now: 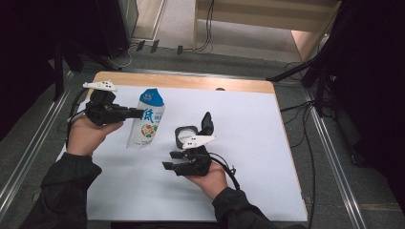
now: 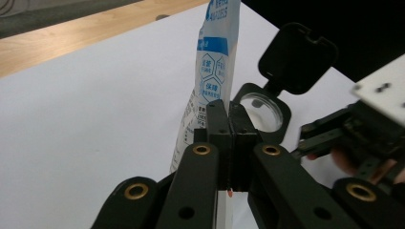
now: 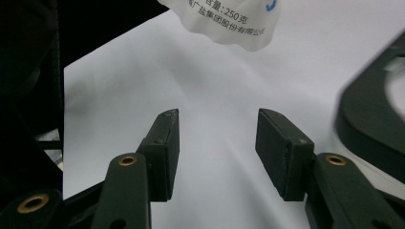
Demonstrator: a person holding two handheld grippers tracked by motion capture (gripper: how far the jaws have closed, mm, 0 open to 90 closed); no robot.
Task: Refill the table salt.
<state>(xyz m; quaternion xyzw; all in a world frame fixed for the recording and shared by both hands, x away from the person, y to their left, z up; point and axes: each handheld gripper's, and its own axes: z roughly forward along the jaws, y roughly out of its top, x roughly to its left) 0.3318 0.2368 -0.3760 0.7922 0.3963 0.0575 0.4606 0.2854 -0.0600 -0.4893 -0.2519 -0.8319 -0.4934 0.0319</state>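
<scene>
A white and blue printed bag (image 1: 145, 119) hangs tilted over the white sheet, and my left gripper (image 1: 138, 113) is shut on its edge. In the left gripper view the bag (image 2: 212, 62) rises from between the pressed jaws of the left gripper (image 2: 228, 112). A black square container (image 1: 185, 135) with a clear inside sits mid-table, its hinged lid (image 1: 206, 123) standing open. My right gripper (image 1: 169, 160) is just in front of the container, pointing left, open with nothing between its jaws. The right gripper view has the right gripper (image 3: 217, 138) over bare sheet, the bag's bottom (image 3: 229, 19) above and the container (image 3: 372, 109) at right.
A white sheet (image 1: 248, 124) covers the table, with a strip of wooden edge (image 1: 191, 81) at the back. Metal rails run along both sides. Cables and a stand's legs (image 1: 296, 71) lie on the floor beyond the right rear corner.
</scene>
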